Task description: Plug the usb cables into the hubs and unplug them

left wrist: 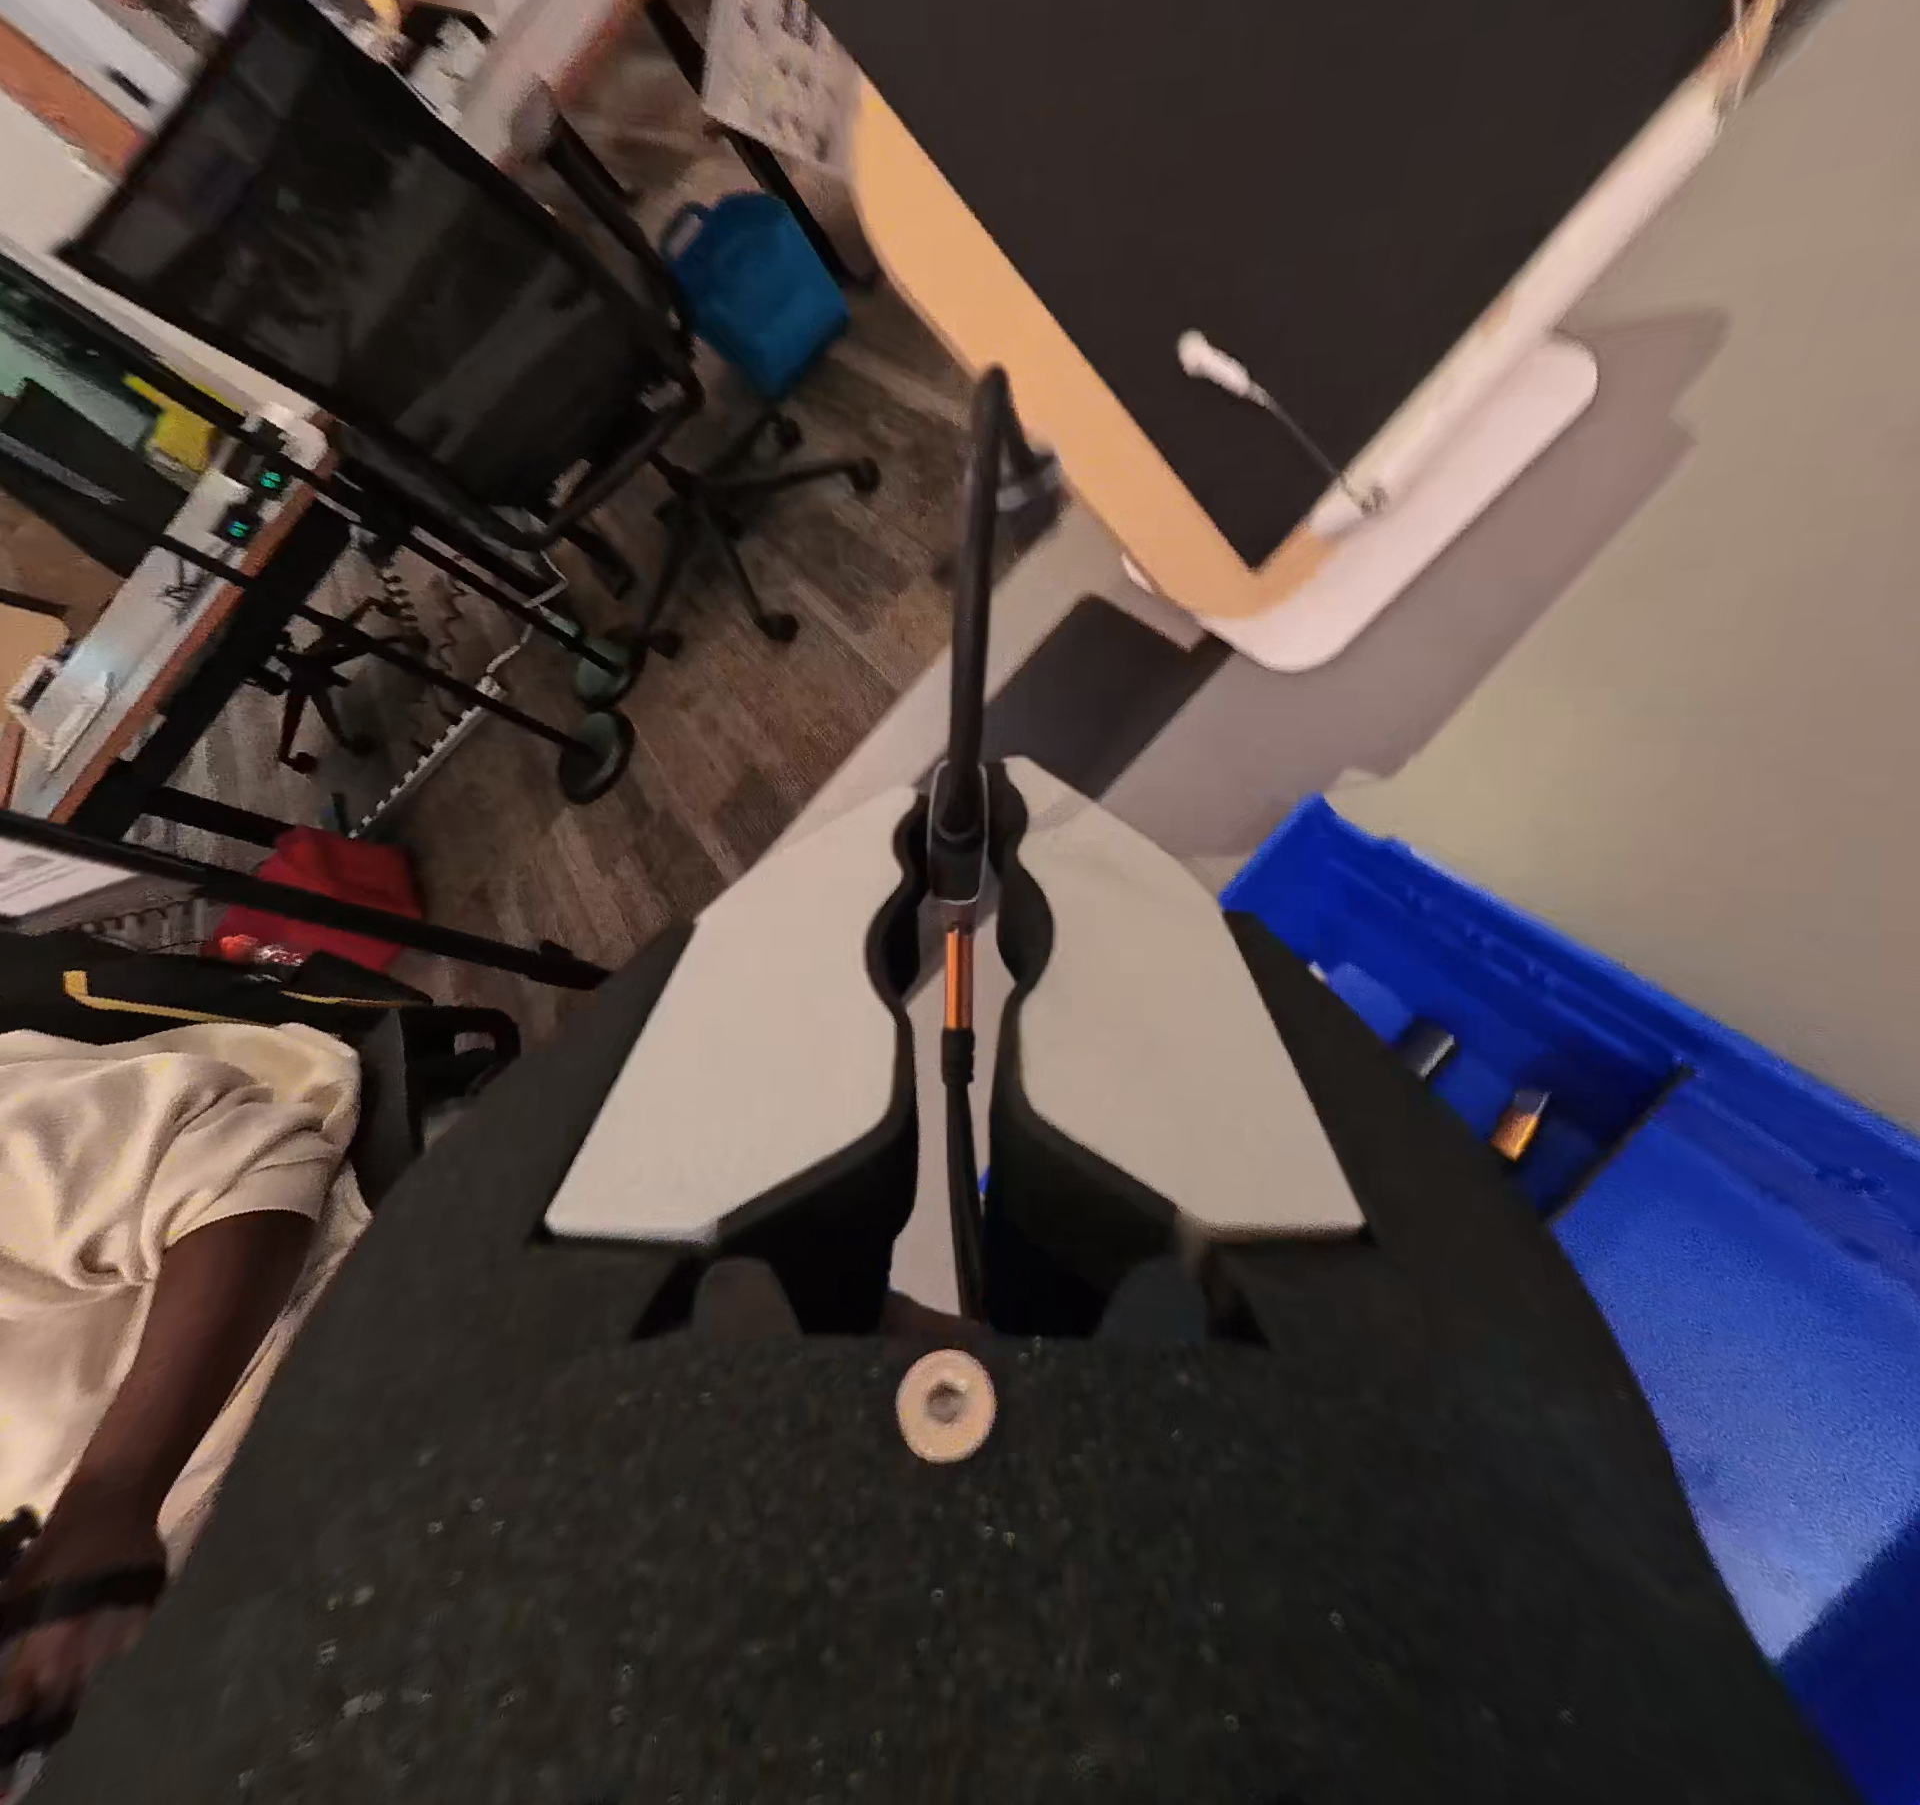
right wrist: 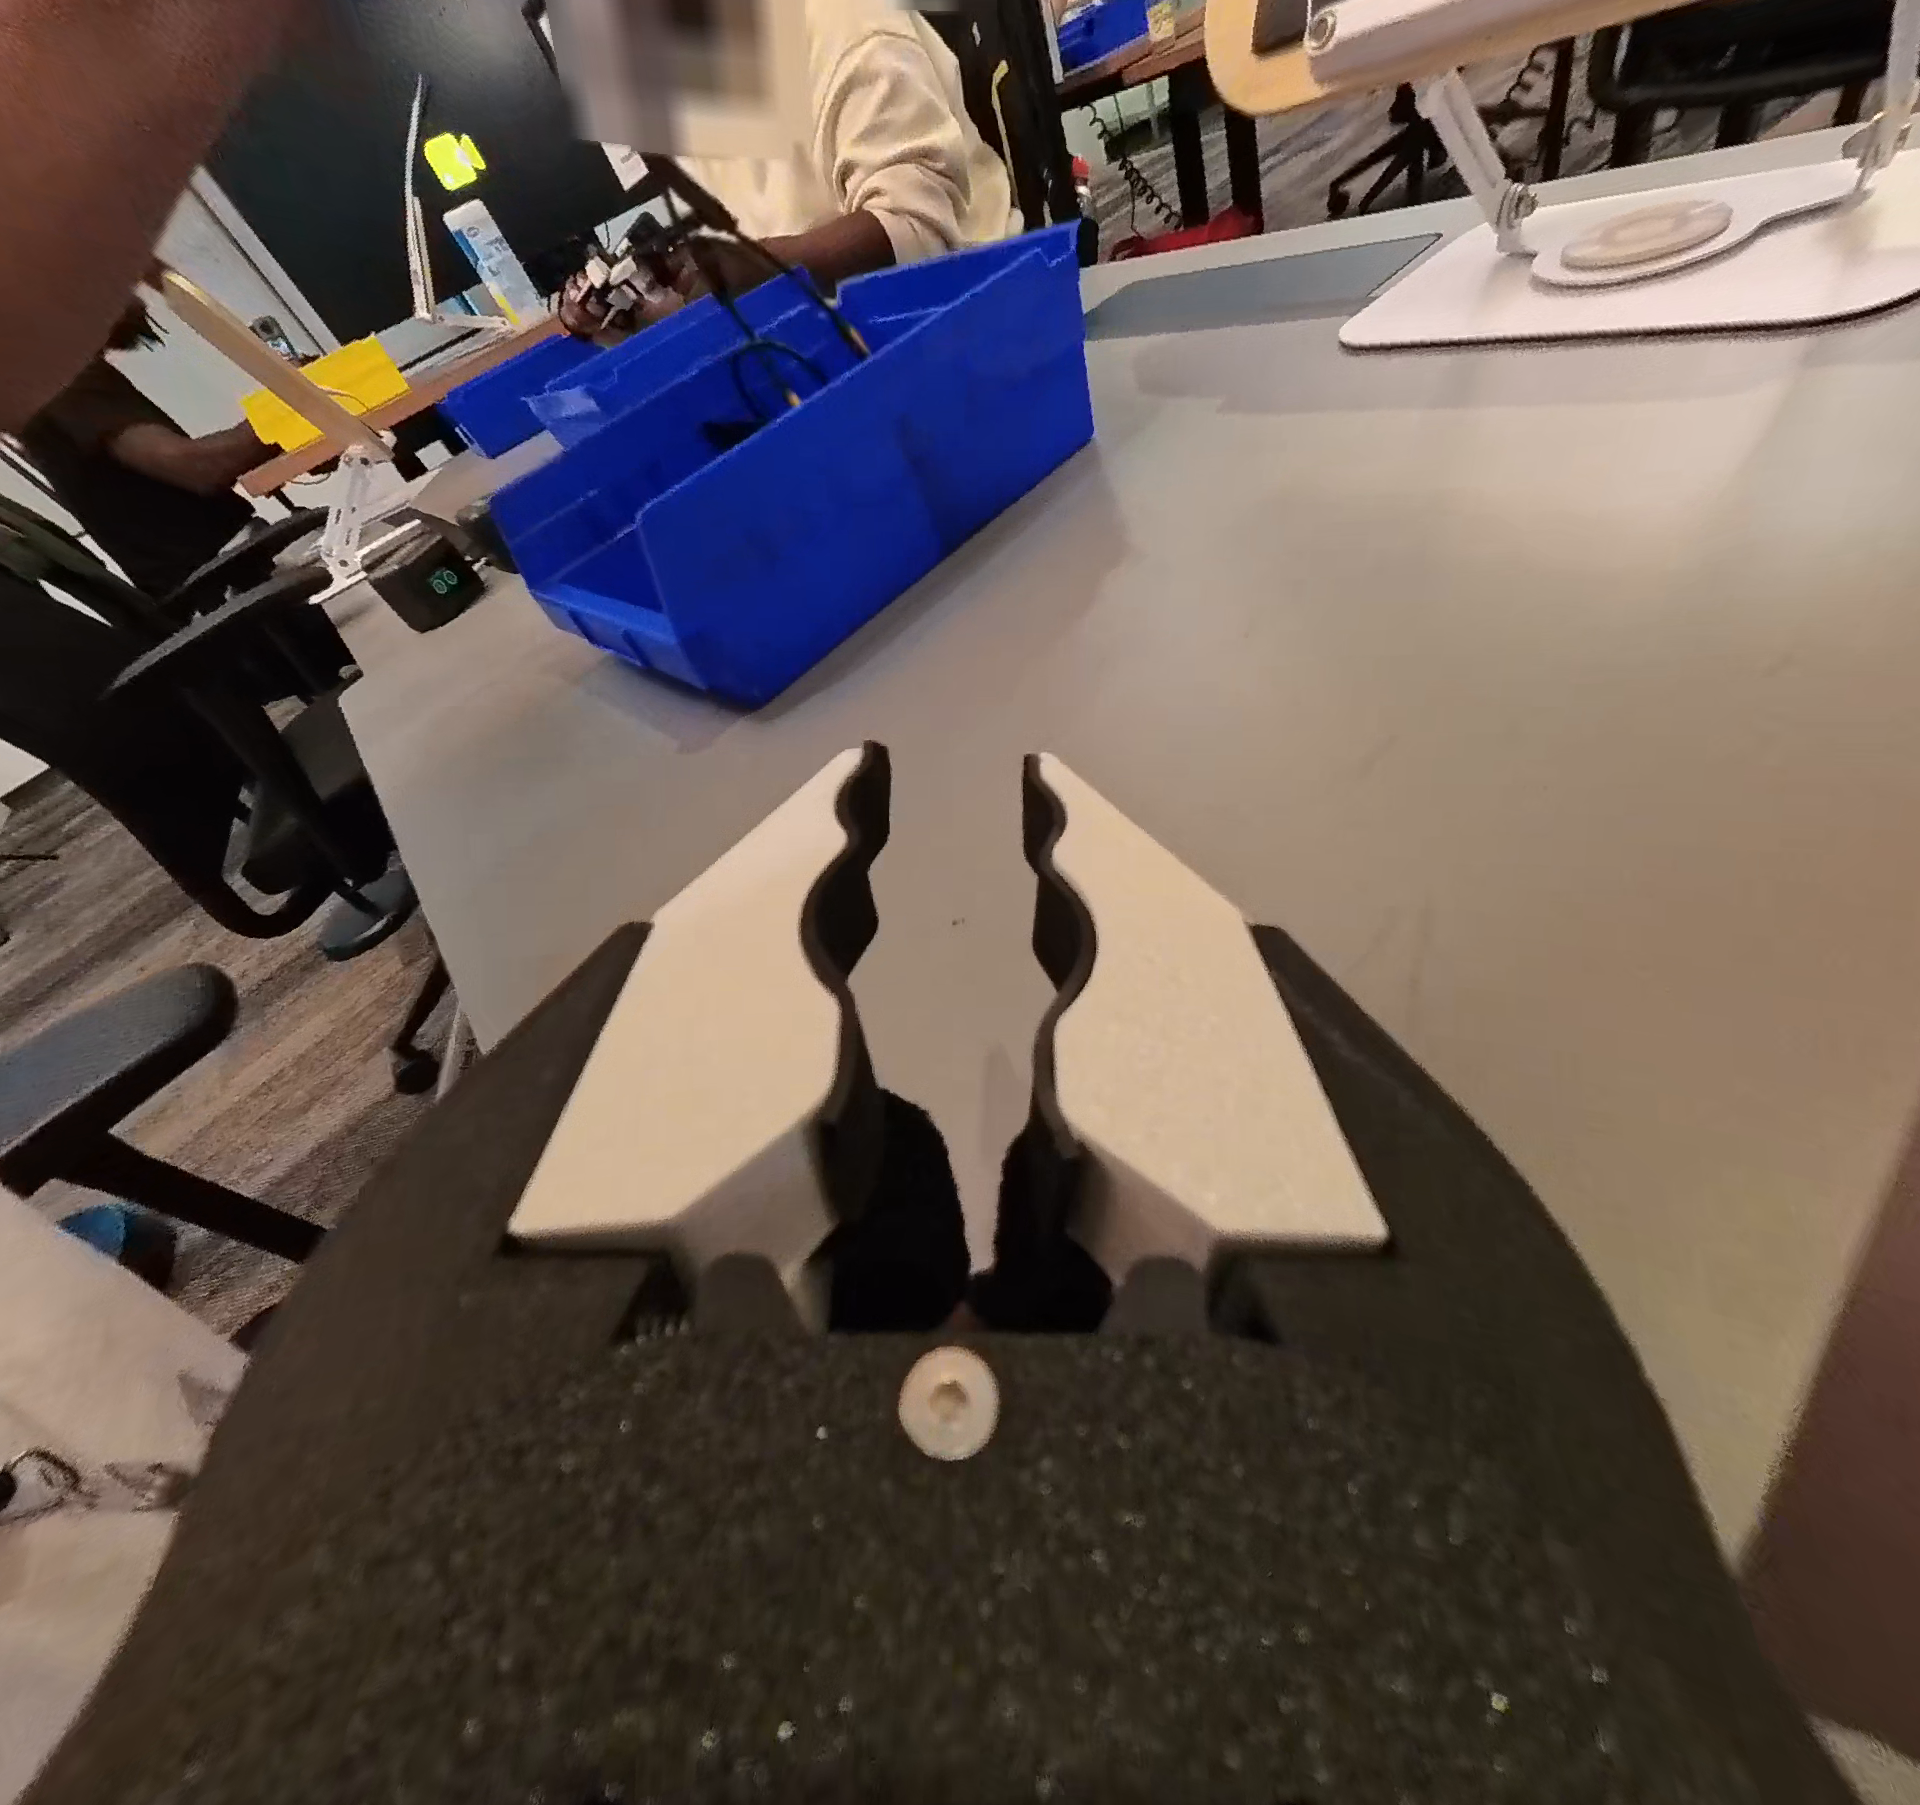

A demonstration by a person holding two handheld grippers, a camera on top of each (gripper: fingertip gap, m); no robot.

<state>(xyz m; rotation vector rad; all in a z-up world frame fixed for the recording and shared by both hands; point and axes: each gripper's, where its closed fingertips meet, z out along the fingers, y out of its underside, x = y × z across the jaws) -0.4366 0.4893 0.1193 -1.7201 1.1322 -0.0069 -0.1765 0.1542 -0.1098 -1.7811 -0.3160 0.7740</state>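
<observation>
Black cable (left wrist: 968, 612): pinched in left claw (left wrist: 958, 799), far end blurred.
Right claw (right wrist: 956, 768): narrow gap, empty, above desk (right wrist: 1455, 716).
Bin (right wrist: 831, 508): contents unclear.

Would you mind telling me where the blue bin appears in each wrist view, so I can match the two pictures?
Left wrist view: the blue bin is at lower right, beside the left gripper, partly cut off by the frame.
Right wrist view: it sits upper left of centre on the grey table, beyond the open right gripper.
Shared landmark: the white stand base.
</observation>
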